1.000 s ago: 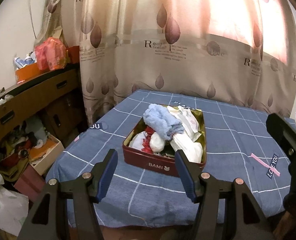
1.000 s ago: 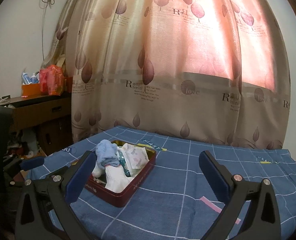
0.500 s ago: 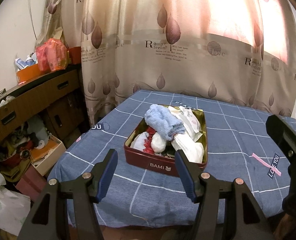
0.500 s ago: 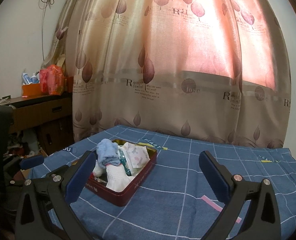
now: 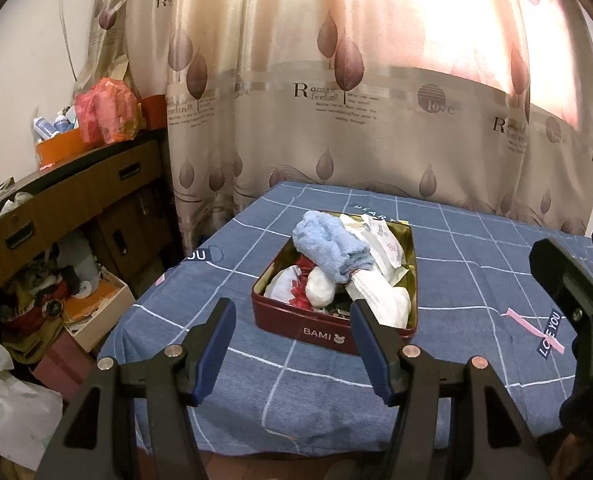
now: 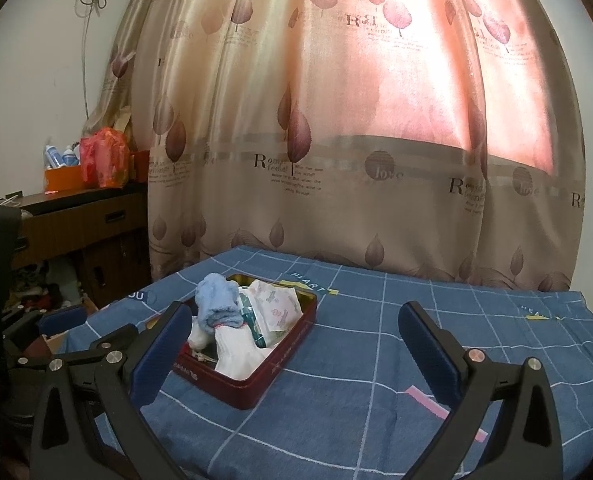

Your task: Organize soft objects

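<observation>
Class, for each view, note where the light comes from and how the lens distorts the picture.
Left wrist view: backlit curtain glares at upper right; corners dark; table edges bow. Right wrist view: curtain glows pink, tin dimmer; same fisheye curving.

Dark red rectangular metal tin (image 5: 328,330) on blue checked desk cloth (image 5: 476,280); light blue fluffy sock (image 5: 328,250) atop white rolled socks (image 5: 380,300) inside; leaf-print curtain (image 5: 376,120) behind.

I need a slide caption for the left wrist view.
Open left gripper facing a red tin of soft items on a blue checked tablecloth.
</observation>
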{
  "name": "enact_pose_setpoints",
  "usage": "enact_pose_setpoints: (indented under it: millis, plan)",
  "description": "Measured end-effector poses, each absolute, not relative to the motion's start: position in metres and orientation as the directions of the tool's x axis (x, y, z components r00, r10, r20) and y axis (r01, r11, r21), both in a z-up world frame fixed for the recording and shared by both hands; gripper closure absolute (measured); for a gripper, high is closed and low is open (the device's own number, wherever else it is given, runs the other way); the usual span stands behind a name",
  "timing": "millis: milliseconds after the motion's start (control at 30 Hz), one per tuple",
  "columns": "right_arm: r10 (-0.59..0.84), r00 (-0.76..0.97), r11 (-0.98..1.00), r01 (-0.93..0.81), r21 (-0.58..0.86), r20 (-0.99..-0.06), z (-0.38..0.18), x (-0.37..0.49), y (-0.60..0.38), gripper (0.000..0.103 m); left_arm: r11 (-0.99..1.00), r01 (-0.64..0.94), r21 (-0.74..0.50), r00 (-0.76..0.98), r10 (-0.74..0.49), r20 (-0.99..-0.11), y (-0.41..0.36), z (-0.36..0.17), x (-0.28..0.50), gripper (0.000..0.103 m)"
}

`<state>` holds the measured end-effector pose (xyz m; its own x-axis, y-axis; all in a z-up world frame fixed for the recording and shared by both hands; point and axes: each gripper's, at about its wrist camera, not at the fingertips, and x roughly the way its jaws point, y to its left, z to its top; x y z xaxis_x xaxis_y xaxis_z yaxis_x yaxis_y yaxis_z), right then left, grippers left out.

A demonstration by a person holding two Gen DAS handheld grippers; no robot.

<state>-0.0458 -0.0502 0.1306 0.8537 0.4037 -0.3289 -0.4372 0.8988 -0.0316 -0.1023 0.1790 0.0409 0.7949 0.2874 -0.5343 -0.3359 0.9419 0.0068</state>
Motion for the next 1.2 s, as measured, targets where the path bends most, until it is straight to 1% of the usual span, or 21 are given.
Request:
enact_pose_setpoints:
  millis: [267,467,567,600,667,700,800,900,1067,1200]
  plan:
    - [0.404,0.851,0.898,-0.438,-0.029,-0.335,0.128,-0.047,-0.048,0.000,0.940,-0.341,0.016,0.794,0.297,-0.531,0.178,0.042,-0.102,0.042]
    - [0.406,0.847,0.898,-0.440,-0.024,-0.344,0.126,-0.049,-0.047,0.000,0.929,-0.369,0.026,0.763,0.319,-0.563,0.180,0.041,-0.101,0.042]
    - [0.406,0.848,0.898,-0.440,-0.026,-0.341,0.126,-0.050,-0.046,0.000,0.930,-0.367,0.015,0.761,0.309,-0.571,0.182,0.043,-0.101,0.042]
    - [0.405,0.848,0.898,-0.440,-0.026,-0.343,0.126,-0.049,-0.046,0.000,0.929,-0.370,0.015,0.758,0.311,-0.574,0.183,0.043,-0.101,0.041]
    - [0.406,0.847,0.897,-0.440,-0.025,-0.344,0.126,-0.051,-0.045,0.000,0.924,-0.382,0.021,0.760,0.327,-0.561,0.184,0.046,-0.103,0.031]
    - [0.406,0.846,0.897,-0.441,-0.025,-0.344,0.126,-0.049,-0.046,0.000,0.922,-0.387,0.019,0.763,0.332,-0.554,0.184,0.047,-0.105,0.029]
    - [0.407,0.847,0.897,-0.442,-0.026,-0.343,0.127,-0.052,-0.044,0.000,0.929,-0.370,-0.019,0.786,0.302,-0.540,0.185,0.050,-0.109,0.027]
    - [0.411,0.845,0.894,-0.447,-0.028,-0.342,0.127,-0.055,-0.042,0.000,0.924,-0.382,-0.008,0.791,0.323,-0.519,0.183,0.053,-0.112,0.027]
    - [0.408,0.846,0.896,-0.443,-0.030,-0.343,0.127,-0.057,-0.041,0.000,0.929,-0.370,0.002,0.775,0.310,-0.551,0.182,0.049,-0.107,0.027]
    - [0.408,0.845,0.896,-0.443,-0.024,-0.345,0.128,-0.053,-0.043,0.000,0.927,-0.375,-0.017,0.776,0.304,-0.553,0.185,0.050,-0.108,0.027]
